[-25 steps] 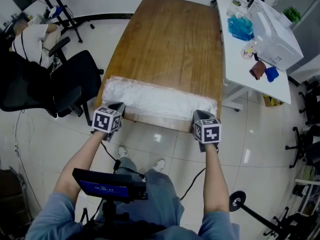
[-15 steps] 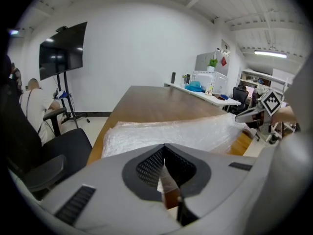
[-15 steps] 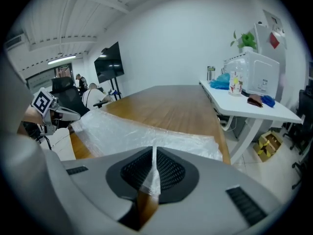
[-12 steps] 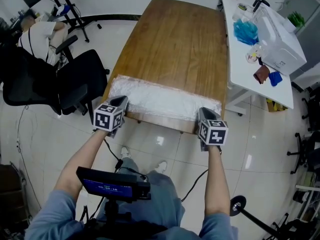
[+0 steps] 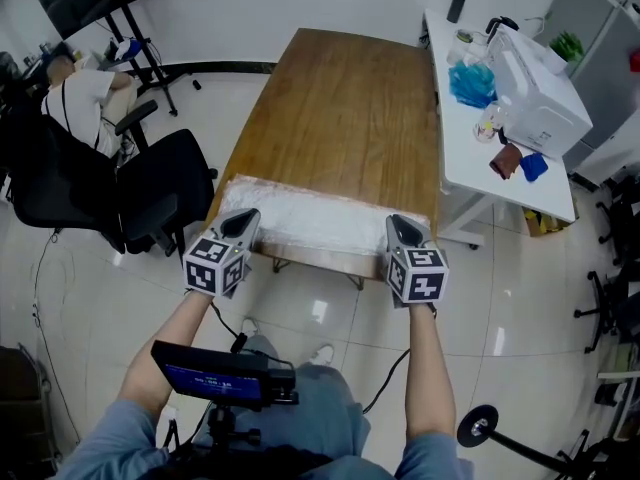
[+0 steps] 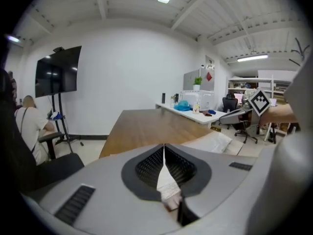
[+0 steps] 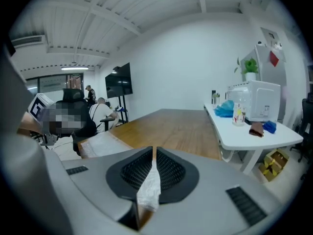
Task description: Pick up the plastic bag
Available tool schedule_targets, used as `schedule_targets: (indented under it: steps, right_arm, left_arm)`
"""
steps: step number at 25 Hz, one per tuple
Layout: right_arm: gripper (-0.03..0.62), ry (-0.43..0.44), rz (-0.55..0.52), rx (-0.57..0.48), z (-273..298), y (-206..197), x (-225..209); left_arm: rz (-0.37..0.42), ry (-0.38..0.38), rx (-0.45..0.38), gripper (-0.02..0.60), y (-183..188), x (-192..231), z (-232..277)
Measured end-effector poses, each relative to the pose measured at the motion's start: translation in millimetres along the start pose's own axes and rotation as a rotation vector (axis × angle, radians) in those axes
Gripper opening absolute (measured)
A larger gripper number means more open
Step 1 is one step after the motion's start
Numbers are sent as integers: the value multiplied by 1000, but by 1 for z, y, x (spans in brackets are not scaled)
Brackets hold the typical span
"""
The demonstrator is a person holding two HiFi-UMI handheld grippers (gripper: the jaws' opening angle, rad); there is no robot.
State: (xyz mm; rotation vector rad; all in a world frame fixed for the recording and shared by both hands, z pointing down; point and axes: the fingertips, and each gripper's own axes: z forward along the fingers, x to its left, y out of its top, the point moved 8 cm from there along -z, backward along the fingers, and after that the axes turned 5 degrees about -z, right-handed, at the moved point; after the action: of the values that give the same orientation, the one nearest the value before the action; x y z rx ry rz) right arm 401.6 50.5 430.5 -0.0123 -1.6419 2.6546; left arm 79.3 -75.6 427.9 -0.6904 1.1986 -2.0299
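A long white plastic bag (image 5: 320,216) lies across the near end of the wooden table (image 5: 345,108). My left gripper (image 5: 243,222) is at the bag's near left corner. In the left gripper view a fold of the bag (image 6: 165,181) is pinched between the shut jaws. My right gripper (image 5: 403,228) is at the near right corner. In the right gripper view a strip of the bag (image 7: 149,187) is clamped between its jaws. The rest of the bag (image 7: 98,141) rests flat on the table.
To the right stands a white side table (image 5: 505,163) with a white appliance (image 5: 540,93), a blue cloth (image 5: 470,80) and small items. A black office chair (image 5: 150,178) and a seated person (image 5: 85,93) are on the left. A screen device (image 5: 225,378) hangs at my chest.
Both grippers have stayed at the bag's near corners and drawn slightly toward me. The head view has shifted a little, and the bag still lies on the table.
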Motion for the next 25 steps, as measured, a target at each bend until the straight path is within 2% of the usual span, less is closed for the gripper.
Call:
schedule_targets:
  steps: [3,11,14,18,21,25]
  right_arm:
    - [35,-2,-29,-67,-10,22,5]
    - [35,-32,-147,-240,-45,74,21]
    - [35,-21,-166,-289,-58,85,26]
    - [34,0,-185,-372,-82,96,41]
    - [32,22,-176,-440,-101,101,53]
    - [32,78,-149,-492,-122,106,73]
  left_arm:
    - [36,-34,-100,28,25,-15,-11]
    - [57,-94,-302,27,81,-41,-30]
    - [56,-107,-335,27,91,-52,-33]
    - [63,-161,-356,26,96,-73,-42]
    - [74,-193,-380,17,99,-89,-51]
    - [50,-223,-422,11,98,-101,-63]
